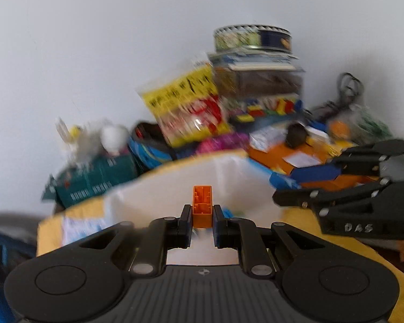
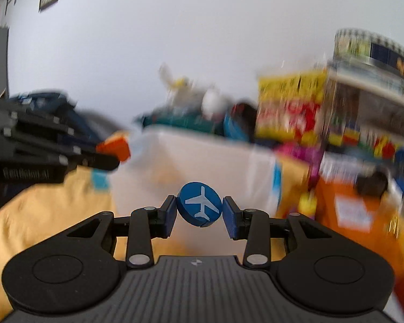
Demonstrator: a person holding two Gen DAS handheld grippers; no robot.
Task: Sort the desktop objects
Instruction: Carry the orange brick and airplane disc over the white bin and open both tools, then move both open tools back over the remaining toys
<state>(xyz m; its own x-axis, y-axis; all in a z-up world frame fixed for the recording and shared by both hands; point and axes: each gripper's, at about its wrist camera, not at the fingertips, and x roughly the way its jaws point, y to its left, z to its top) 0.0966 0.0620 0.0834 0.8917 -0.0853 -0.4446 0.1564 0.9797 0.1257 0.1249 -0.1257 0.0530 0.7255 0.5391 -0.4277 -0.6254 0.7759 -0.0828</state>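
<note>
Your left gripper [image 1: 202, 211] clamps a small orange plastic brick [image 1: 202, 206] at lower centre, while your right gripper [image 2: 199, 211] pinches a round blue disc with a white aeroplane [image 2: 199, 204]. You look mid-carry; next, hold each over the white container [image 1: 180, 180] behind before releasing.

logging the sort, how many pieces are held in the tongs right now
2. A small orange plastic brick in the left tongs; a round blue disc with a white plane in the right tongs. None hidden.

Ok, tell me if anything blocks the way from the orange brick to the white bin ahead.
Nothing visible does. The left gripper holds the orange brick just in front of the white bin, whose mouth is open. The right gripper, holding a blue disc, is off to one side.
</note>
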